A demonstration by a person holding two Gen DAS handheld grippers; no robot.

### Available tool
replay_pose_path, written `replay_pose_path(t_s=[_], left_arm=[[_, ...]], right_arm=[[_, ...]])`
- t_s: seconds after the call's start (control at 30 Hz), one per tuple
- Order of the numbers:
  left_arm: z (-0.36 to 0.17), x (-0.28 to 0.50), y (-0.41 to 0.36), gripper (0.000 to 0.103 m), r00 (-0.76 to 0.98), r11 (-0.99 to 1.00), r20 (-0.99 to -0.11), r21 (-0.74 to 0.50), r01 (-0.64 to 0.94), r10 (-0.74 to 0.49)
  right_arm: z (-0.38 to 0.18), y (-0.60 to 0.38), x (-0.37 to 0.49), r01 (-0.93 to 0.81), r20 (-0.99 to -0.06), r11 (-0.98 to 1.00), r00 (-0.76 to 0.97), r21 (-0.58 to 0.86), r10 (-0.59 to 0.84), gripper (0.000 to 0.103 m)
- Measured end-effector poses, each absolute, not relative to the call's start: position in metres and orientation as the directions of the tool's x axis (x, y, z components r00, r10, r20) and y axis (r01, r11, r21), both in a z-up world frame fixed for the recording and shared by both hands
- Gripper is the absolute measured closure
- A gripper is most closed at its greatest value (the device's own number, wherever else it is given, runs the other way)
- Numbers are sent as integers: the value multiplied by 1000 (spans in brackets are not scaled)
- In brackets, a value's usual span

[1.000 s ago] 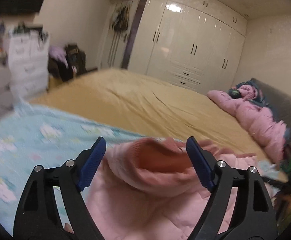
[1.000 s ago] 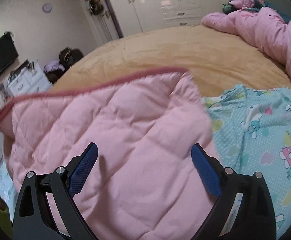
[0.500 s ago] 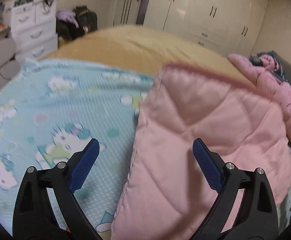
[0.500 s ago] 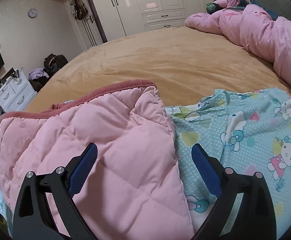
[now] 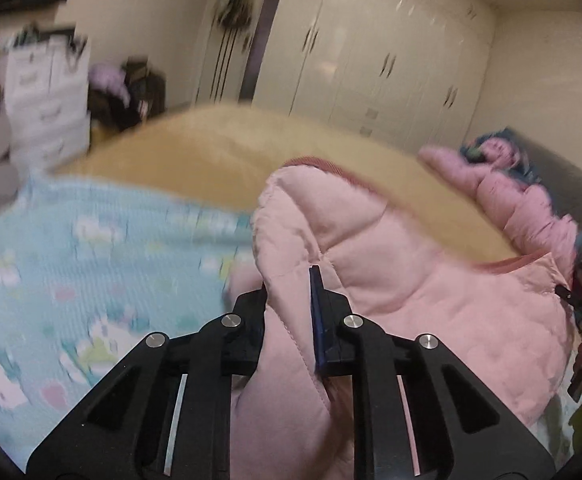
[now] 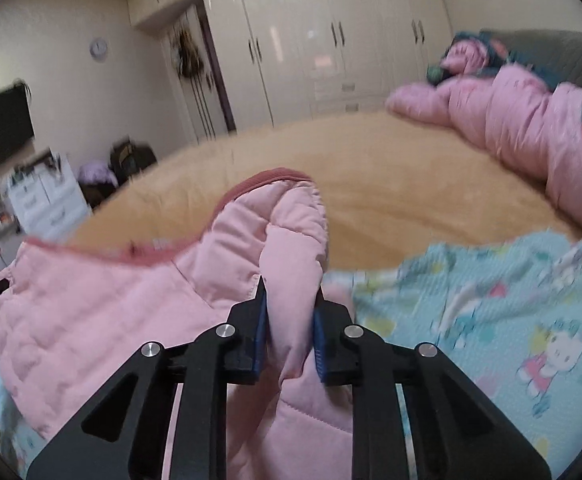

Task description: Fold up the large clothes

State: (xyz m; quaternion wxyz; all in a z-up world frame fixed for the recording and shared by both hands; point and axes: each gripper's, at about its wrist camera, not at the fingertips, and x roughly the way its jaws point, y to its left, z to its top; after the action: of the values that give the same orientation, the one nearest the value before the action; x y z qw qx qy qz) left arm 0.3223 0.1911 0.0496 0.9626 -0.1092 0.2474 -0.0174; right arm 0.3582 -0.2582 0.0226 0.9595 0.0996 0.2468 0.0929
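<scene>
The left tongs (image 5: pixel 291 284) are clamped on a fold of the pink quilted jacket (image 5: pixel 411 280), the cloth pinched between the 2 blue pads and bulging up over the left finger. The right tongs (image 6: pixel 289 300) are likewise clamped on a raised fold of the same jacket (image 6: pixel 103 312), with a hump of padded cloth standing up between and above the pads.

From both pinched folds the jacket spreads out across the bed (image 6: pixel 391 168), its darker pink ribbed hem (image 6: pixel 267 178) along the far edge. It lies partly on a light blue cartoon-print sheet (image 6: pixel 491 312), which is spread over the bed's mustard cover.

Farther off, a second heap of pink bedding (image 6: pixel 511 120) sits near the grey headboard (image 6: pixel 563 52). Behind the bed stands a white wardrobe (image 5: pixel 371 60), and a white chest of drawers (image 5: pixel 47 92) is by the wall, blurred.
</scene>
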Motion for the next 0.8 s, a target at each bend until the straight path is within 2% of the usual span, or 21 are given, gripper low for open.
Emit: replay_pose_path(t_s=[0.1, 0.2, 0.4, 0.67, 0.8], left_arm=[[76, 320, 174, 94, 906, 989, -421, -150, -18, -47], [86, 340, 173, 94, 903, 991, -430, -129, -37, -22], [71, 375, 176, 94, 878, 995, -477, -62, -75, 36], [15, 407, 178, 91, 802, 989, -580, 64, -130, 143], [-11, 415, 184, 89, 771, 986, -616, 73, -148, 162]], right_arm=[[52, -254, 363, -132, -396, 968, 894, 213, 209, 86], [62, -252, 378, -117, -397, 974, 899, 193, 186, 86], [45, -253, 421, -49, -465, 983, 876, 178, 128, 86], [-9, -251, 446, 28, -581, 983, 809, 179, 83, 86], [-33, -253, 452, 54, -624, 978, 777, 201, 85, 86]])
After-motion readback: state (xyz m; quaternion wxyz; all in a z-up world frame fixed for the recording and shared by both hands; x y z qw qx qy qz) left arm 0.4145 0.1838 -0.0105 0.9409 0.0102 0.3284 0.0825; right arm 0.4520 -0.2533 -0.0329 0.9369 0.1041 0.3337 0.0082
